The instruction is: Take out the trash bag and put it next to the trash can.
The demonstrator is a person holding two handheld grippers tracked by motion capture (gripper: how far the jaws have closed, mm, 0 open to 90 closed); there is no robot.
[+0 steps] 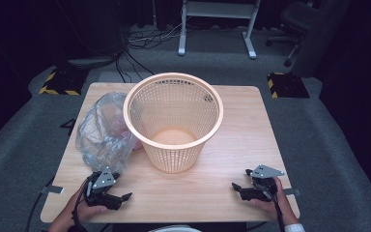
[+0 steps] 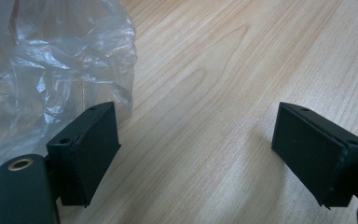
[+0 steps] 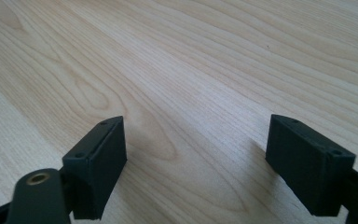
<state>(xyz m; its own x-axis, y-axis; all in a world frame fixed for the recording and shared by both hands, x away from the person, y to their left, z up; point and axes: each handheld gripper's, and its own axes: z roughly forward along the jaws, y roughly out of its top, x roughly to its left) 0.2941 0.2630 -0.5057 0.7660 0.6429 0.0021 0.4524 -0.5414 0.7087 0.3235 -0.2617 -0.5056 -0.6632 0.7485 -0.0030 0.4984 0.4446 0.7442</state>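
Note:
A peach plastic mesh basket (image 1: 174,121) stands upright in the middle of the wooden table (image 1: 241,130). A crumpled clear plastic bag (image 1: 104,130) lies against its left side. My left gripper (image 1: 125,197) rests near the table's front left, just below the bag, jaws wide apart over bare wood. In the left gripper view (image 2: 196,154) the bag (image 2: 51,65) lies just beyond the left jaw. My right gripper (image 1: 235,187) sits at the front right, open, with only wood grain between its jaws (image 3: 196,158).
Behind the table are a white desk frame (image 1: 217,24), an office chair (image 1: 299,24), loose cables (image 1: 145,41) and two yellow-black striped floor blocks (image 1: 287,84). Grey carpet surrounds the table.

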